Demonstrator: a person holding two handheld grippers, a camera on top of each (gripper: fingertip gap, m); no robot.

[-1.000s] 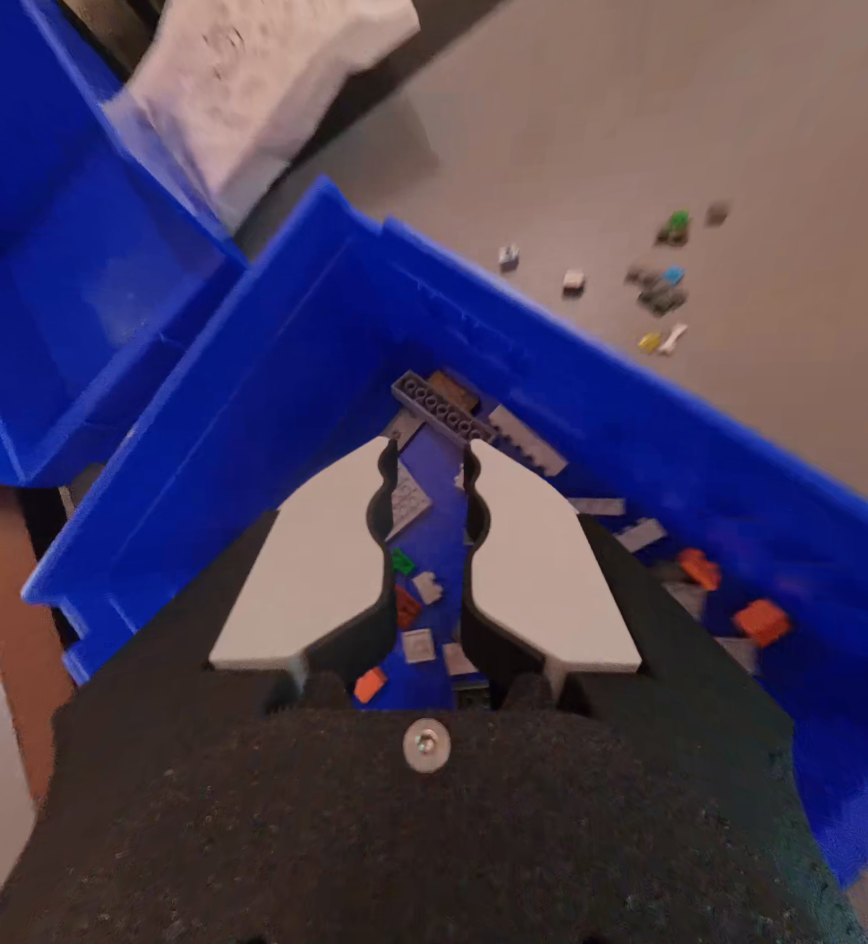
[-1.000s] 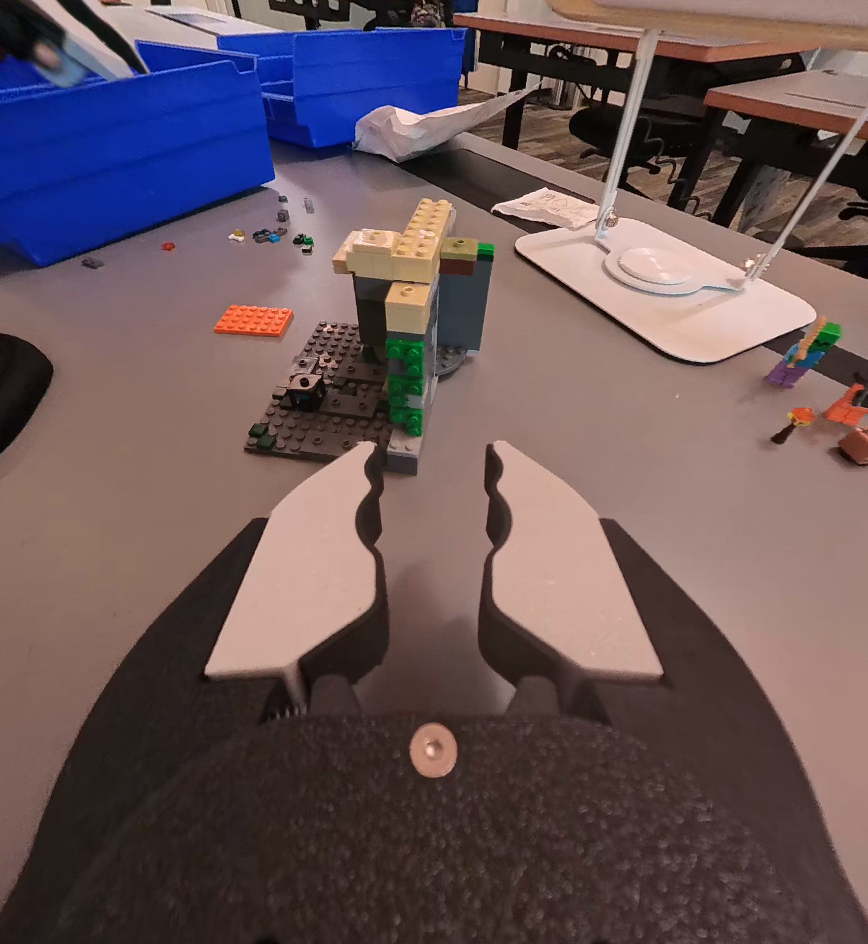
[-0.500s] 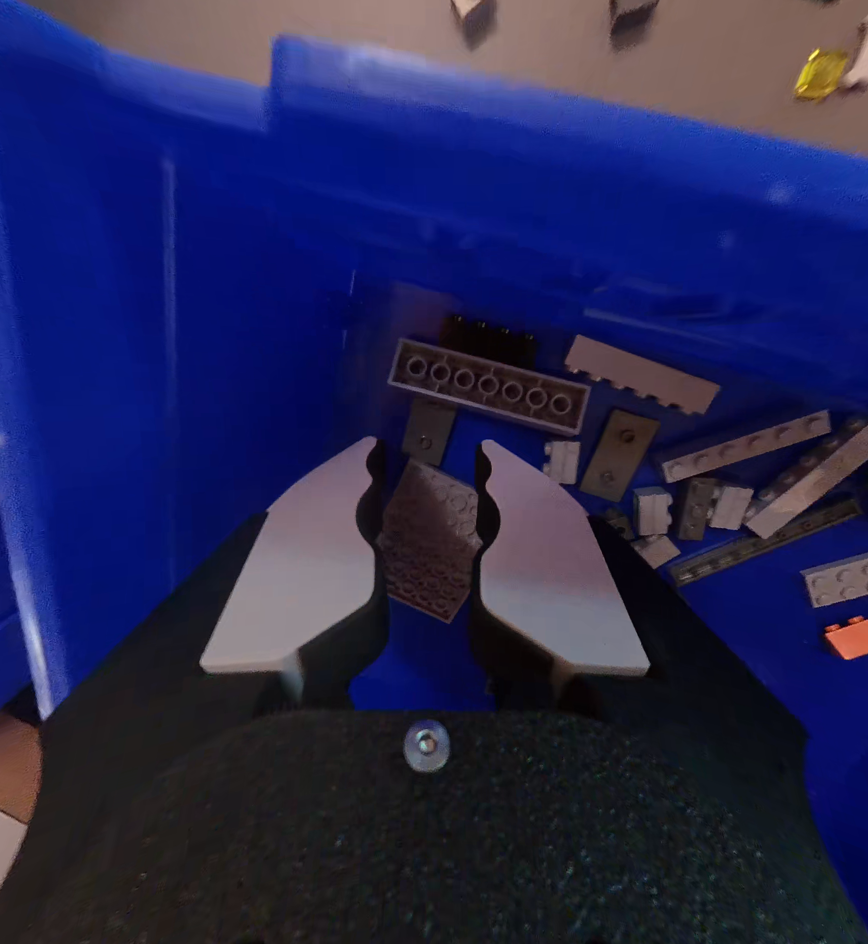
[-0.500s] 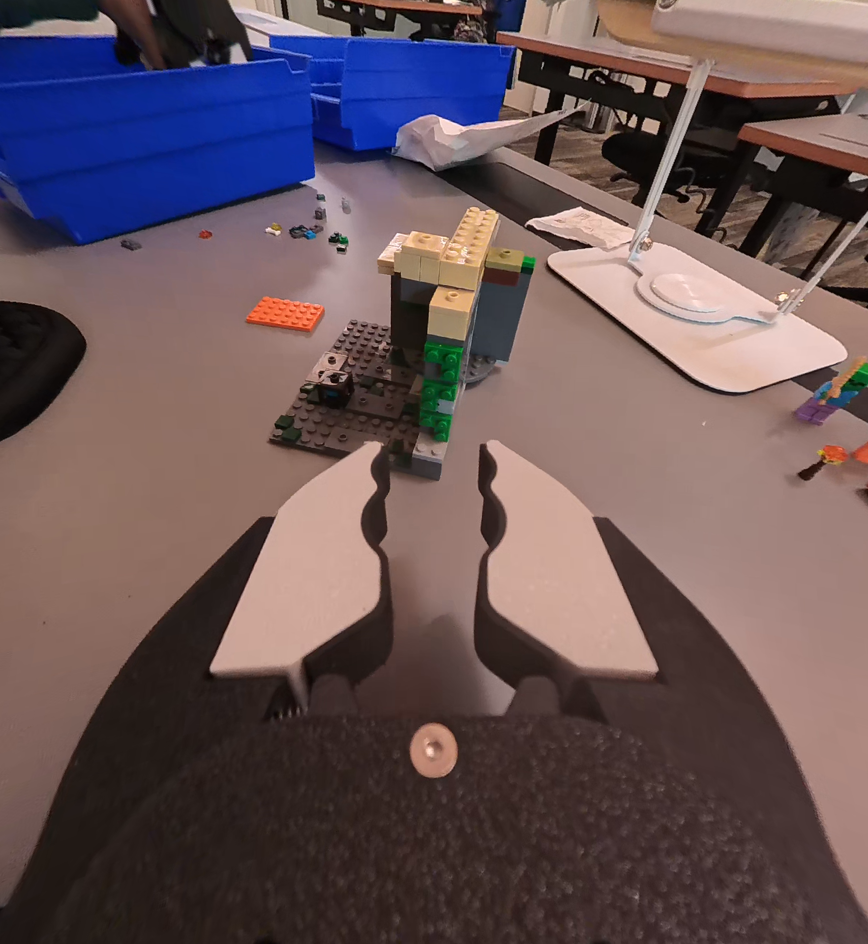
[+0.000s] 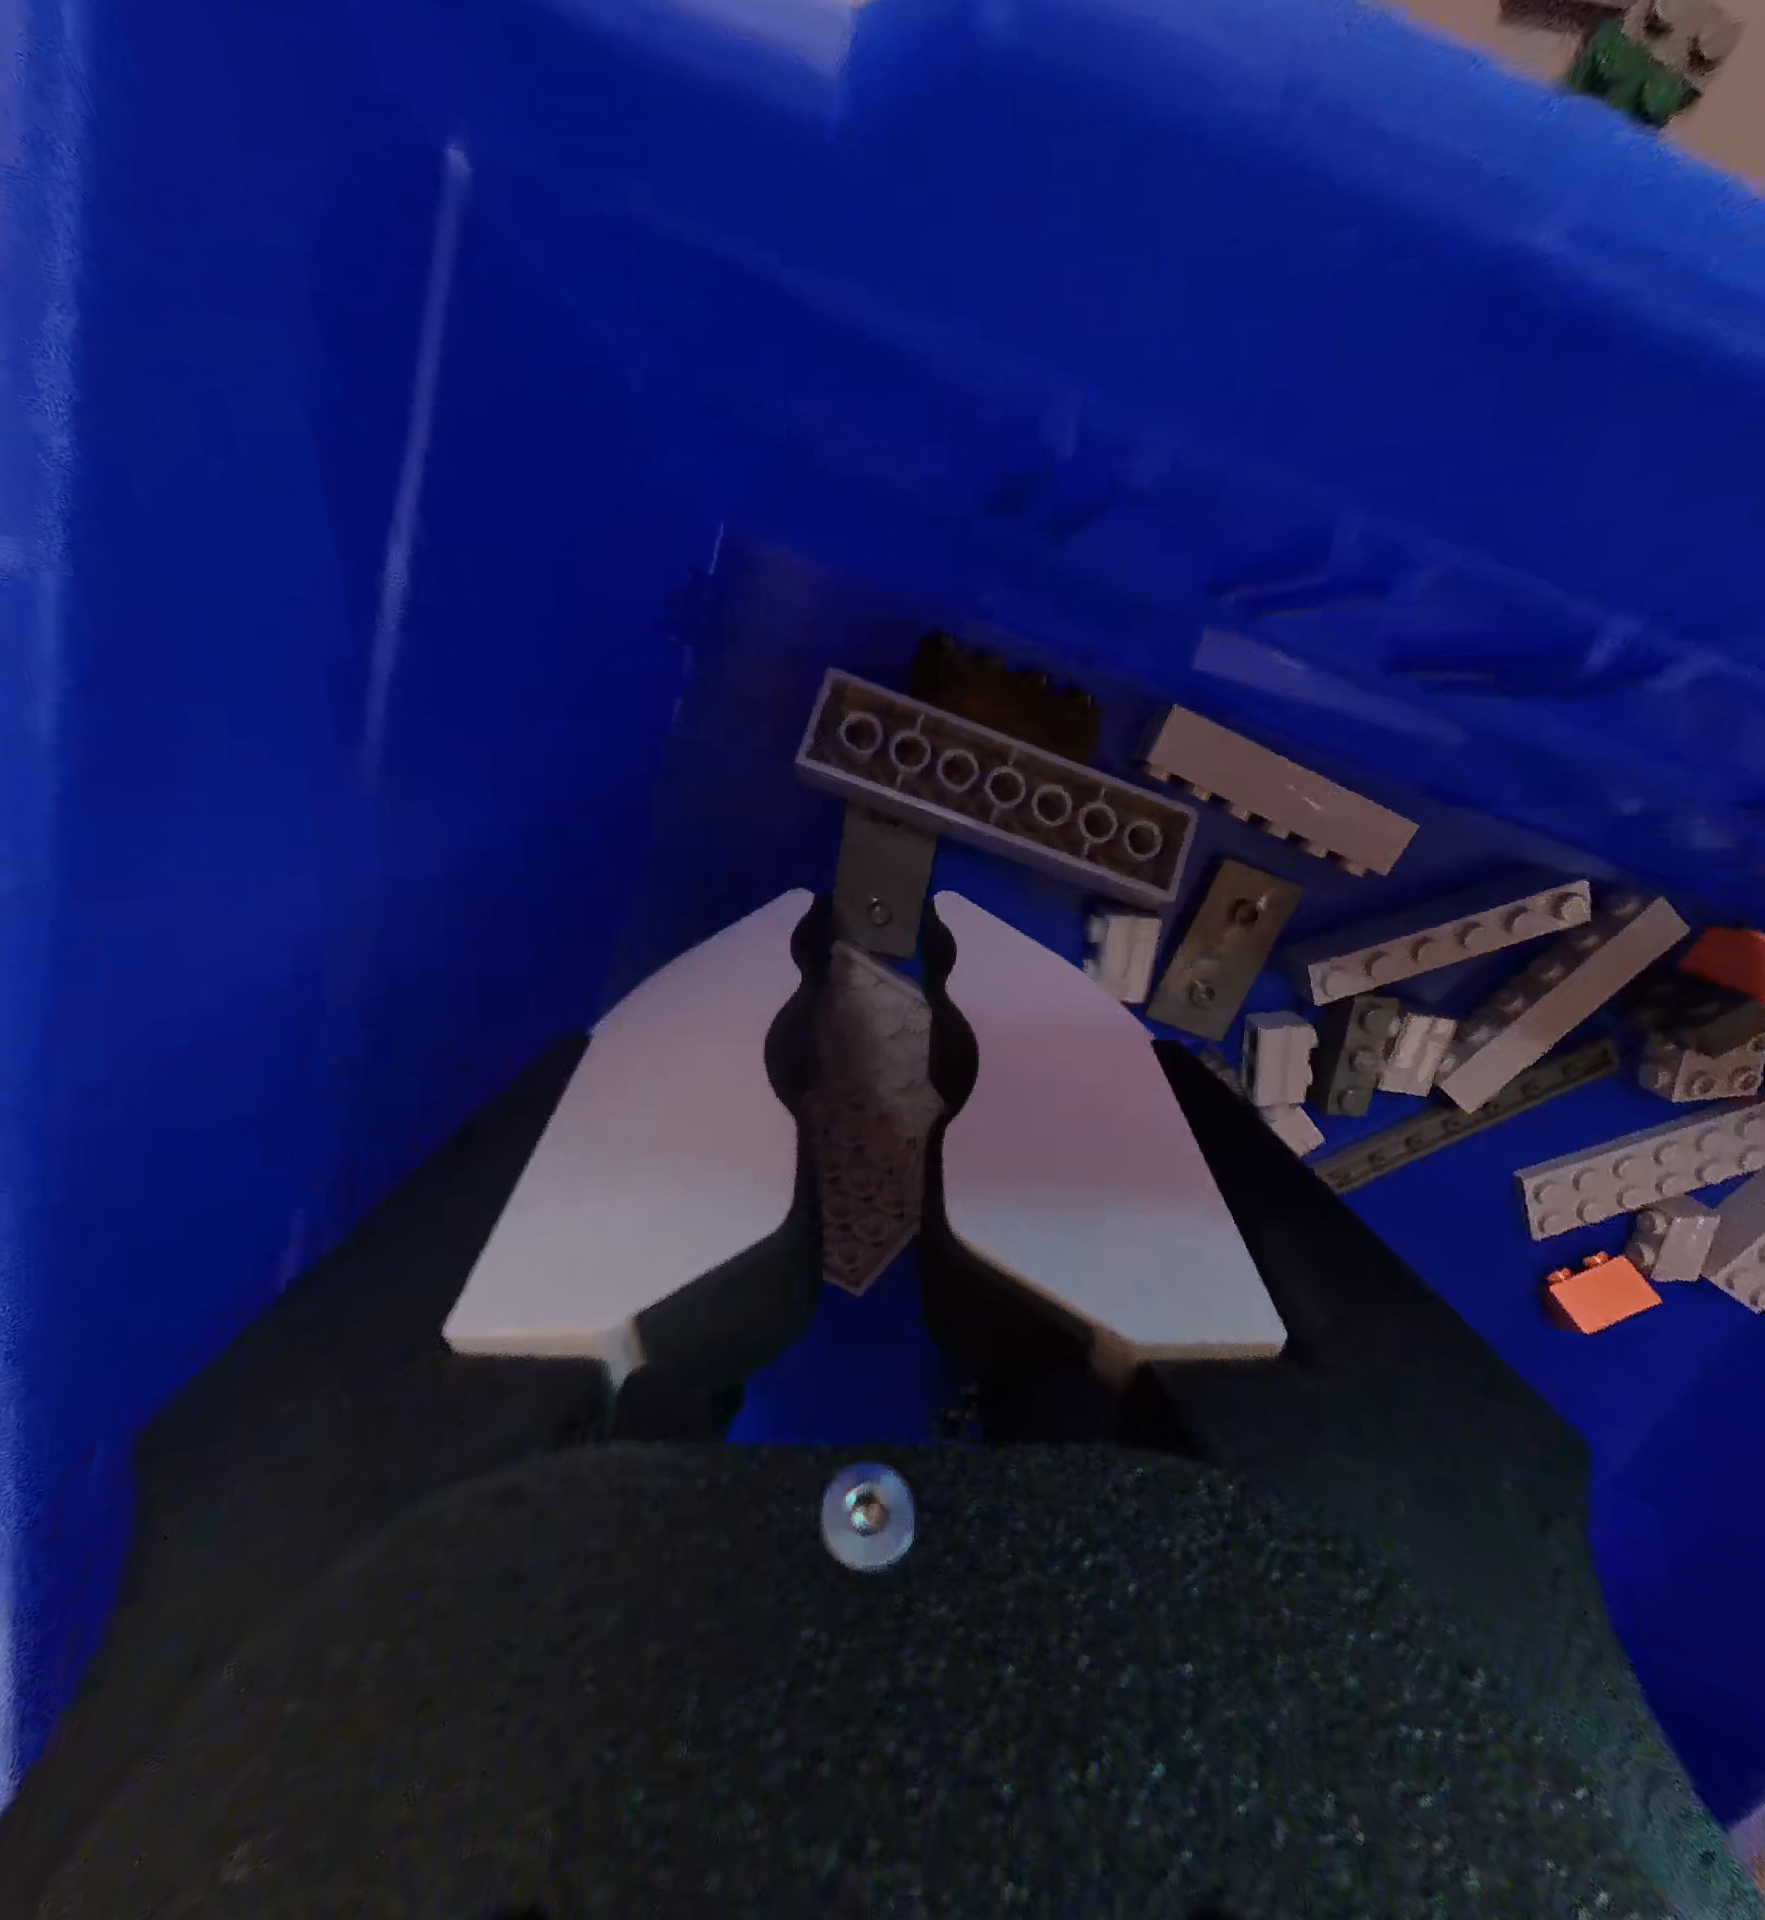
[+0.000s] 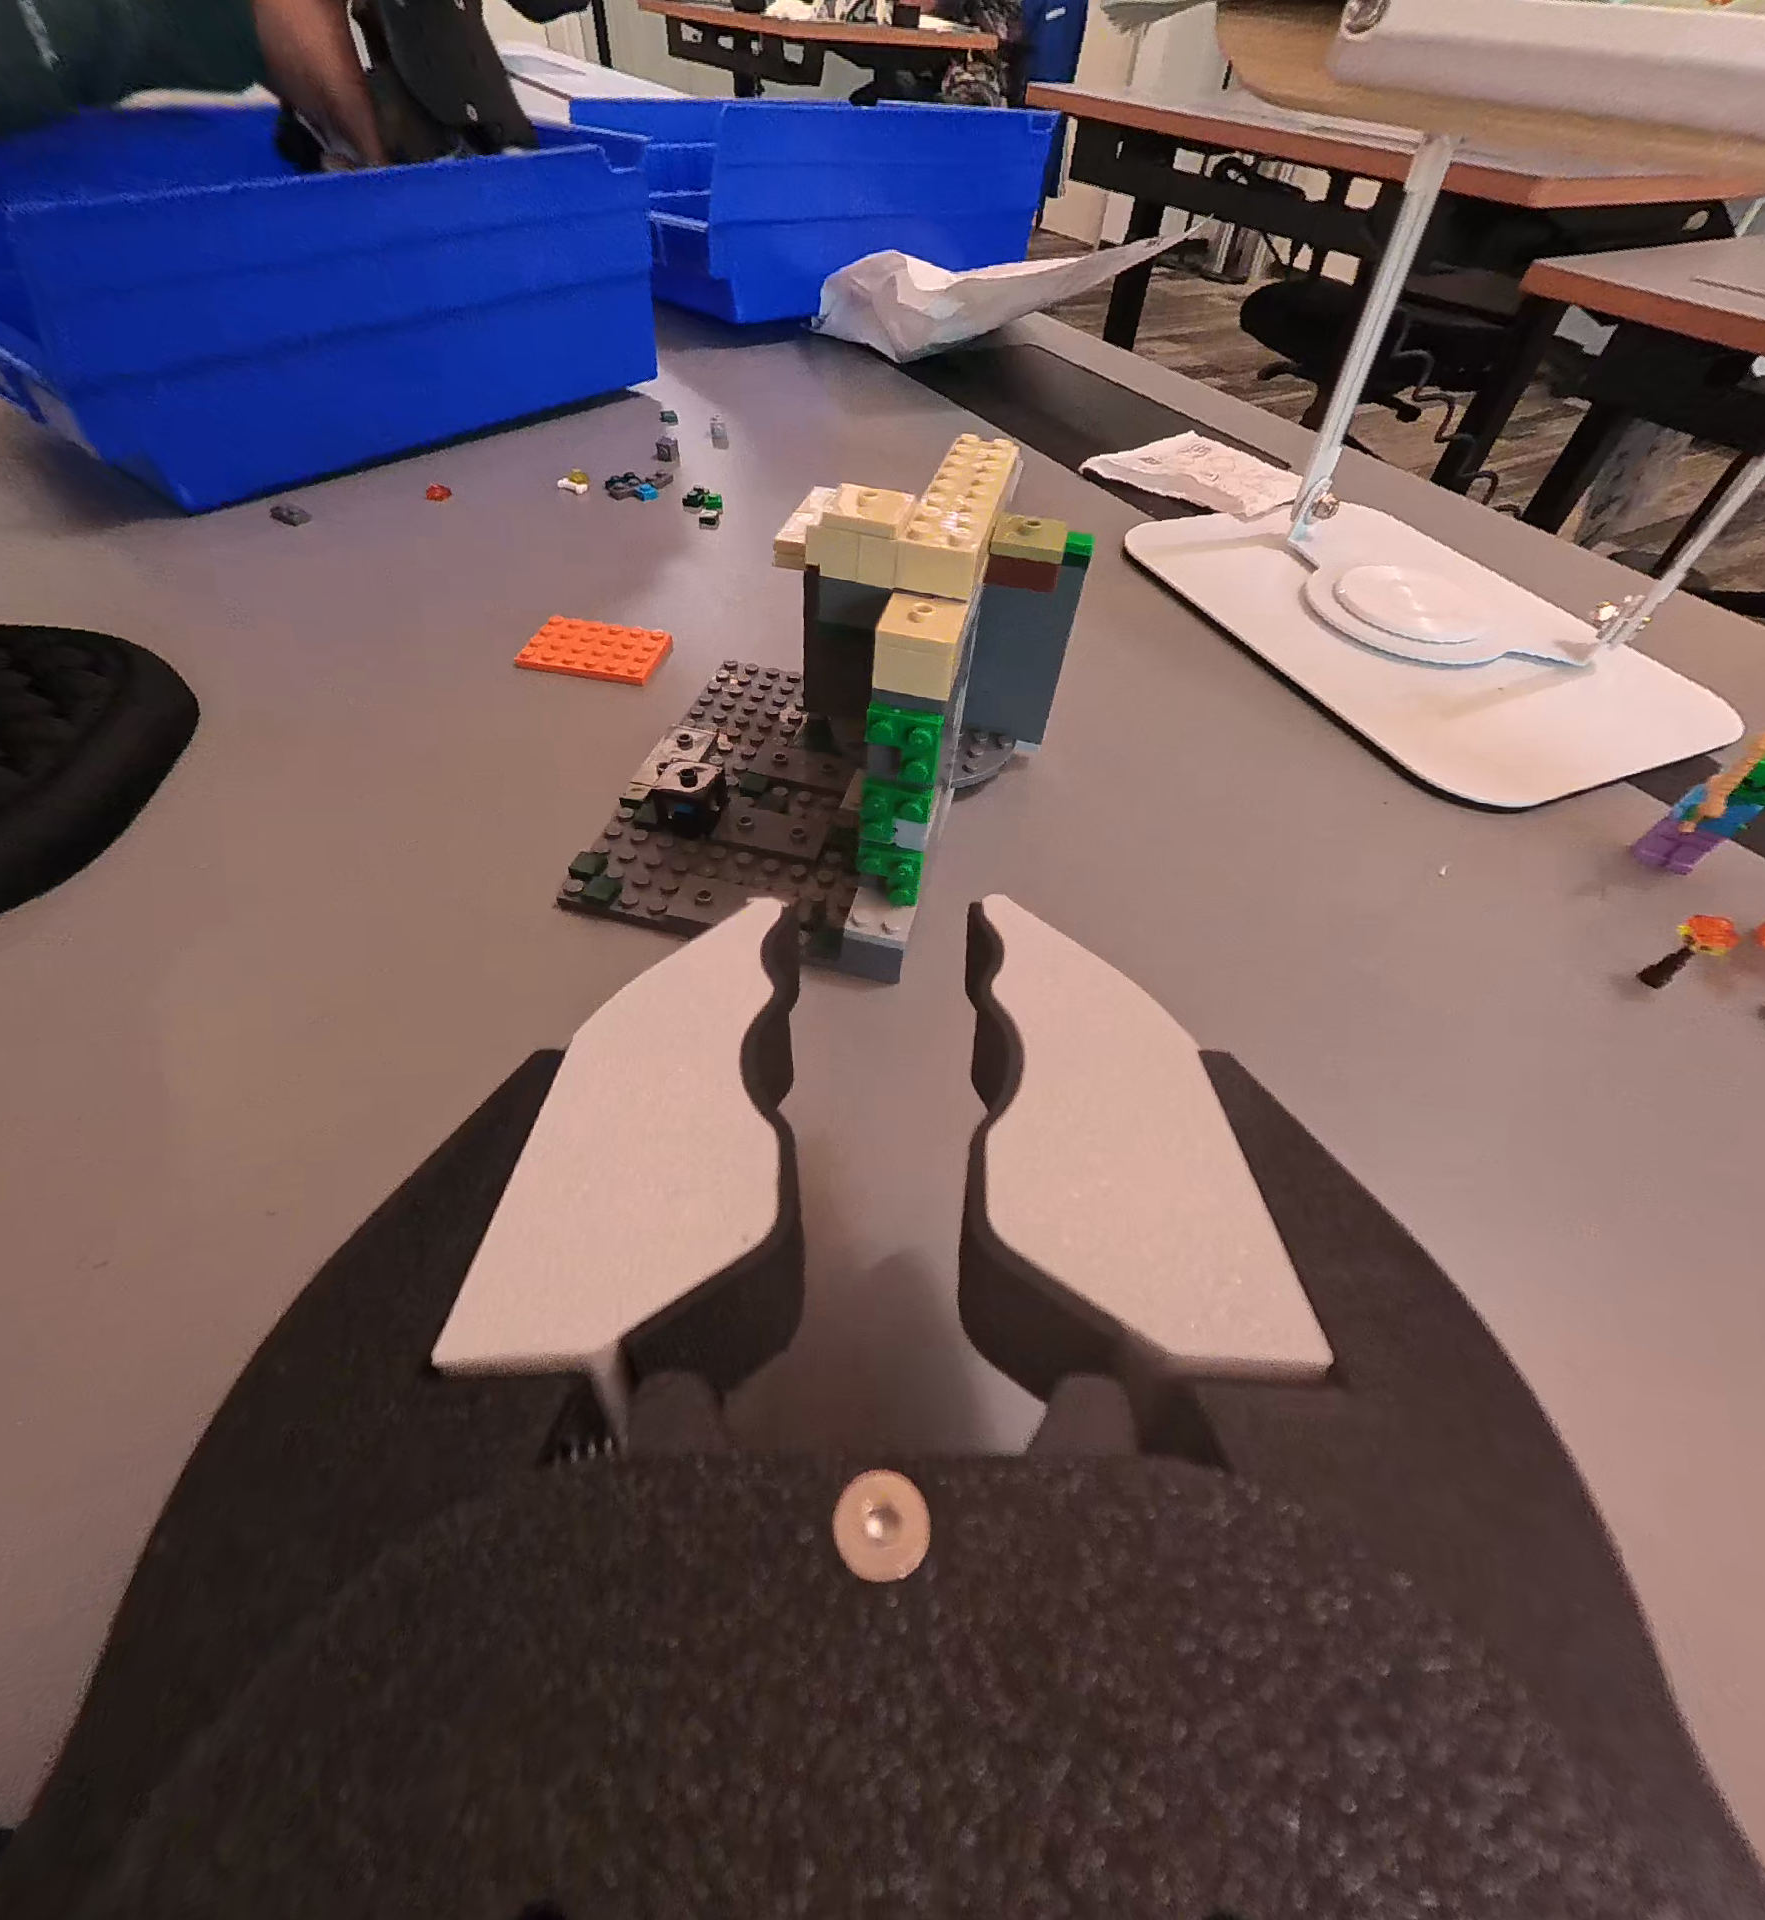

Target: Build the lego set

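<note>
My left gripper (image 5: 876,904) is deep inside a blue bin (image 5: 442,520), shut on a grey studded plate (image 5: 867,1091) that stands on edge between the fingers. A small dark grey plate (image 5: 883,883) and a long grey brick lying upside down (image 5: 997,800) are just beyond the fingertips. My right gripper (image 6: 878,914) is open and empty, low over the grey table, right in front of the partly built lego model (image 6: 919,644) on its dark baseplate (image 6: 732,831).
Several loose grey and orange bricks (image 5: 1480,1039) lie in the bin to the right. On the table are an orange plate (image 6: 595,649), small scattered pieces (image 6: 649,483), a black pad (image 6: 16,748), a white lamp base (image 6: 1429,644), a minifigure (image 6: 1719,810) and blue bins (image 6: 338,312). My right fingertips sit around 50 cm from my left ones. The minifigure (image 6: 1719,810) is about 25 cm from my right fingertips.
My left gripper went down into the bin and closed on the grey plate, which now stands on edge. My right gripper moved closer to the model and stayed open.
</note>
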